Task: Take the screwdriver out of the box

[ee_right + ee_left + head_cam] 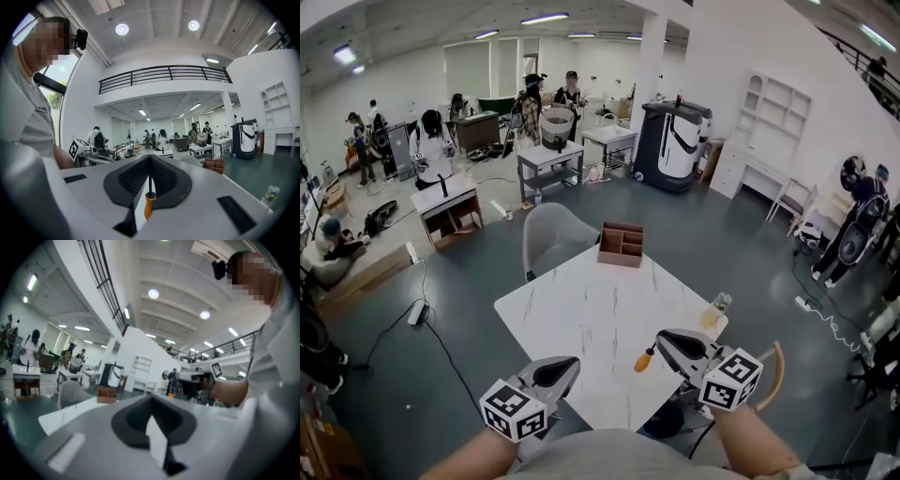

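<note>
One bottle [715, 312] stands near the right gripper [662, 339] clamping the screwdriver [644, 360].

The head camera looks steeply down over the surface [581, 319]; cameras riding the left tongs [572, 362] and right tongs [664, 337] peer low across it, all three sharing the box [621, 244].

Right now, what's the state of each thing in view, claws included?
Left claw: shut, empty.
Right claw: shut on the screwdriver's shaft.
Screwdriver: out of the box, held over the table.
Box: upright, open-topped, looks empty.
Bottle: standing upright.
</note>
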